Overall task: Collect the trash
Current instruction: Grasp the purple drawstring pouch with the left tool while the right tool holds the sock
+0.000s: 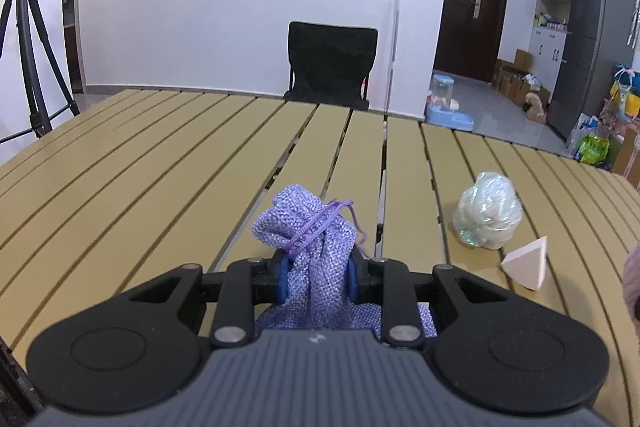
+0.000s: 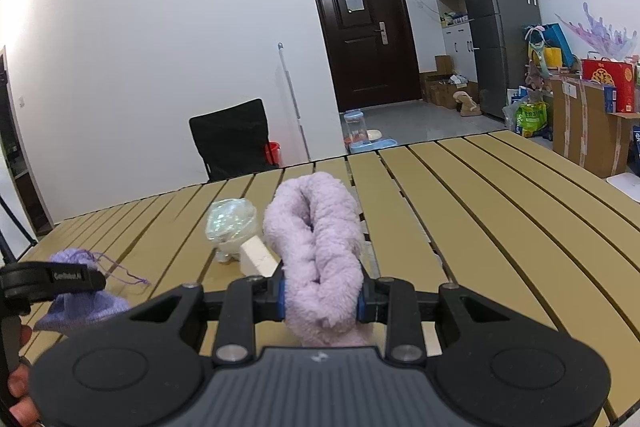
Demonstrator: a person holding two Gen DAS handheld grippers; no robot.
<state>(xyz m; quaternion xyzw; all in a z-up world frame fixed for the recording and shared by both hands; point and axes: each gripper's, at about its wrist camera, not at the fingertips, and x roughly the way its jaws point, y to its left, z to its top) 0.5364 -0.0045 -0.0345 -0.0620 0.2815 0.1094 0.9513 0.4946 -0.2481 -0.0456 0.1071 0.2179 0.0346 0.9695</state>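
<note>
left tool [image 1: 318, 277] pinches the purple pouch [image 1: 308, 227], right tool [image 2: 322, 293] pinches the fluffy cloth [image 2: 316, 231]; best keep both squeezed firmly when lifting off the surface [image 1: 140, 155].

1. One purple mesh pouch [image 1: 316, 247];
2. One pink fluffy cloth [image 2: 320, 255];
3. One crumpled plastic wad [image 1: 488, 215];
4. One pale wedge-shaped block [image 1: 528, 263];
5. Two grippers: left gripper [image 1: 318, 277], right gripper [image 2: 322, 295];
6. One slatted table [image 1: 140, 163].
</note>
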